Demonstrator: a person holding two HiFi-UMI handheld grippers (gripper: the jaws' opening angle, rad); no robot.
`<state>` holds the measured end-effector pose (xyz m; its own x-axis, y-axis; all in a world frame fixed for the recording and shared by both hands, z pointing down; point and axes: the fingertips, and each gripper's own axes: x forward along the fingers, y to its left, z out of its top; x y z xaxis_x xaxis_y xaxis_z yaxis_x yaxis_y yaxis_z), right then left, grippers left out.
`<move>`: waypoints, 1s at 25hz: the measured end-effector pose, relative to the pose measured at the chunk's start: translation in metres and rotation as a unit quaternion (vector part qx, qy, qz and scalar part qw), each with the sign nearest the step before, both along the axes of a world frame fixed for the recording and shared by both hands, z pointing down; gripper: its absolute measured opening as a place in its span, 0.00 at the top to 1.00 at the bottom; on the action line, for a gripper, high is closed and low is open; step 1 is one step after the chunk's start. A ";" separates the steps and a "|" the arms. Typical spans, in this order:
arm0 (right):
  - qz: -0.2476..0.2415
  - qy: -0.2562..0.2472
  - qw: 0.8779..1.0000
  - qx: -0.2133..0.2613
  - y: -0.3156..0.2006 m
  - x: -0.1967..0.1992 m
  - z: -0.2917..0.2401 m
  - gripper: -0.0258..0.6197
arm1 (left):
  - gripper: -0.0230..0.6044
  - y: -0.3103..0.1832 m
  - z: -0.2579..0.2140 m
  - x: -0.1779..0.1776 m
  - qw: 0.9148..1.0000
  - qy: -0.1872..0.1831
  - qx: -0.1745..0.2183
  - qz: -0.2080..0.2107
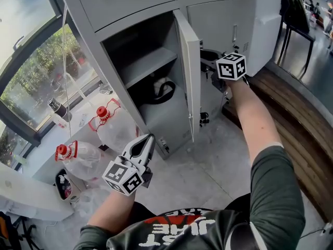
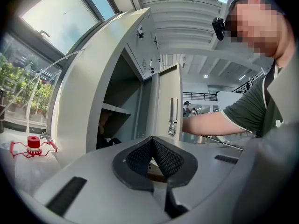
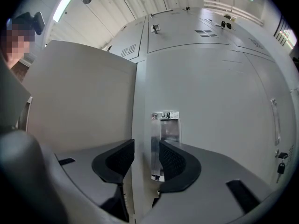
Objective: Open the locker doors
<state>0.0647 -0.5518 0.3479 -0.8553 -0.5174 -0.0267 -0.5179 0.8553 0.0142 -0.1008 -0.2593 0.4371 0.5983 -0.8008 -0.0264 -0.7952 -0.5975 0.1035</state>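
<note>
the only lettering is on the person's shirt (image 1: pixel 179 230): big white letters on black and red, upside down in the head view and partly folded away, too broken to read surely. the strip (image 3: pixel 165 116) atop the locker handle plate (image 3: pixel 164 139) is too small to read.

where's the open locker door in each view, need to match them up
head view: the open locker door stands nearly edge-on at centre, right of the open compartment.
left gripper view: the narrow upright panel at centre, bearing a handle.
right gripper view: the big flat panel at left.
shared landmark: the grey locker bank that it hangs on, seen in all three.
</note>
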 end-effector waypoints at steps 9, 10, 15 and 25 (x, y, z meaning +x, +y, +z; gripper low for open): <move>0.011 0.002 1.000 0.016 0.033 0.040 0.001 0.68 | 0.95 0.004 0.004 0.020 1.000 0.006 -0.001 0.020; 0.015 0.002 1.000 0.018 0.037 0.046 0.001 0.69 | 0.95 0.004 0.004 0.023 1.000 0.007 0.000 0.024; 0.048 0.015 0.998 0.027 0.052 0.084 0.006 0.73 | 0.95 0.000 0.005 0.038 0.999 0.014 -0.001 0.033; 0.088 0.026 0.996 0.019 0.070 0.152 0.012 0.72 | 0.95 -0.002 0.010 0.061 0.999 0.012 -0.004 0.053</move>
<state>0.2168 -0.4814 0.3599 -0.7522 -0.6589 -0.0067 -0.6574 0.7498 0.0754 -0.0397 -0.2609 0.4470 0.6791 -0.7332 -0.0352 -0.7247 -0.6773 0.1265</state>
